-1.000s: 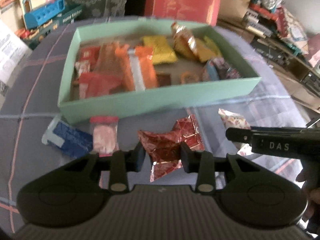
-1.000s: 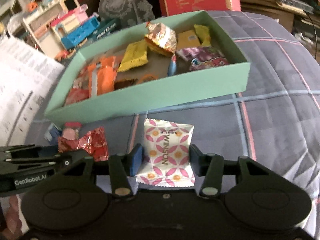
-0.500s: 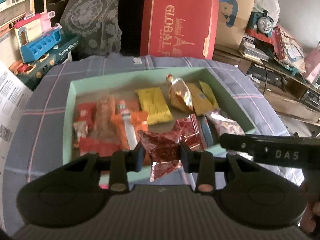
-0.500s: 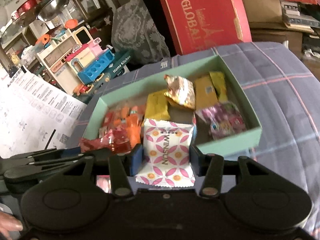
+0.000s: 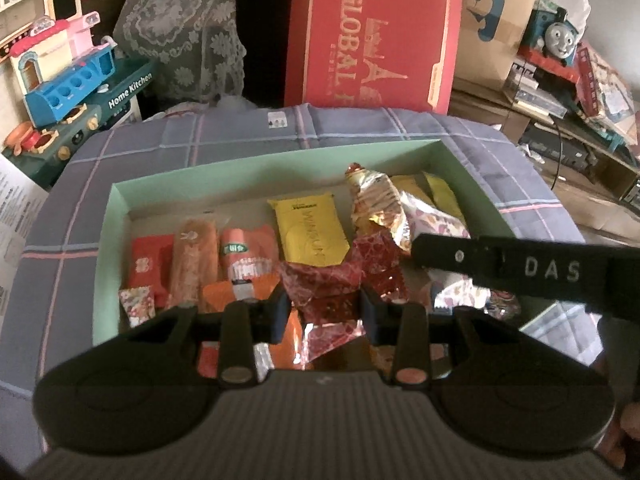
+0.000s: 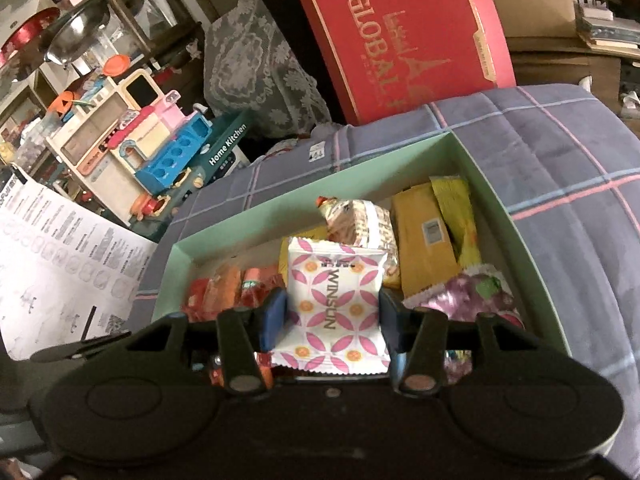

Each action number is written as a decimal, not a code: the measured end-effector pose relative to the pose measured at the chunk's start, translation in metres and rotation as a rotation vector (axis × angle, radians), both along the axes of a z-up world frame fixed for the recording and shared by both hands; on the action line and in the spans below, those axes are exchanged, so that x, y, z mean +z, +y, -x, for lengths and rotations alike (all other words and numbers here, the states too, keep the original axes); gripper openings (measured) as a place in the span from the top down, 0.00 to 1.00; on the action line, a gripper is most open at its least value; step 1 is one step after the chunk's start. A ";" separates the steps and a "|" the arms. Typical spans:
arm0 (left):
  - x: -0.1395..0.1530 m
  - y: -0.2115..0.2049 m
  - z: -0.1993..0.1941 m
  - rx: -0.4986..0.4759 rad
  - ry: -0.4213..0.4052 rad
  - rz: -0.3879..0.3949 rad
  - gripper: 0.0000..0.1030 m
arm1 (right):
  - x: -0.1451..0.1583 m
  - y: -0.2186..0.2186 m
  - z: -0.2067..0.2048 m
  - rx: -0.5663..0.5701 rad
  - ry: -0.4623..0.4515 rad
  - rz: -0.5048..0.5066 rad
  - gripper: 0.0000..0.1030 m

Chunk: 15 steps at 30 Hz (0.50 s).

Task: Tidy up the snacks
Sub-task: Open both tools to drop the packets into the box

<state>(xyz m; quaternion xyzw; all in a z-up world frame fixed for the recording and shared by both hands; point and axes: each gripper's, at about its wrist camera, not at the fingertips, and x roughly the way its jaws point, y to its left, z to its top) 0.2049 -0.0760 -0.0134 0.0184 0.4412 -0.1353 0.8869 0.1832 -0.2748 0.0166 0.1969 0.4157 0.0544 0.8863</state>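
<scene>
My left gripper [image 5: 323, 310] is shut on a crinkled red foil snack packet [image 5: 332, 284] and holds it above the mint-green box [image 5: 280, 160]. In the right wrist view my right gripper [image 6: 333, 318] is shut on a white packet with pink petals [image 6: 334, 300], also over the green box [image 6: 516, 232]. The box holds several snacks: a yellow packet [image 5: 310, 232], a gold foil one [image 5: 374, 196], orange and red ones at the left. The right gripper's black arm [image 5: 520, 268] crosses the left view at the right.
The box sits on a purple checked cloth [image 6: 568, 152]. Behind it lean a red "GLOBAL" carton [image 5: 376, 36] and a lace-covered cushion [image 6: 256, 68]. A toy kitchen set [image 6: 160, 148] and printed sheets [image 6: 60, 256] lie to the left; a toy train [image 5: 558, 38] is far right.
Both grippers have carried their packets forward and a little up, from the cloth in front of the box to above its inside. Neither grip has changed.
</scene>
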 end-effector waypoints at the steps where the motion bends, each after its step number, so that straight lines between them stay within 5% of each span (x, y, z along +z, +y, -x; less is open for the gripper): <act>1: -0.003 -0.001 -0.003 0.001 0.004 -0.005 0.65 | -0.001 0.000 -0.003 0.000 0.001 -0.001 0.51; 4: -0.008 -0.006 -0.008 0.011 0.005 -0.029 0.60 | -0.003 -0.002 -0.009 -0.005 -0.007 -0.012 0.44; 6: -0.011 -0.008 -0.010 0.025 0.000 -0.044 0.27 | -0.002 -0.005 -0.009 -0.018 -0.017 -0.013 0.27; 8: -0.012 -0.009 -0.008 0.039 -0.025 -0.061 0.17 | -0.001 -0.006 -0.007 -0.031 -0.035 -0.001 0.12; 15: -0.013 -0.012 -0.006 0.032 -0.011 -0.066 0.10 | -0.001 -0.005 0.003 -0.037 -0.045 0.020 0.00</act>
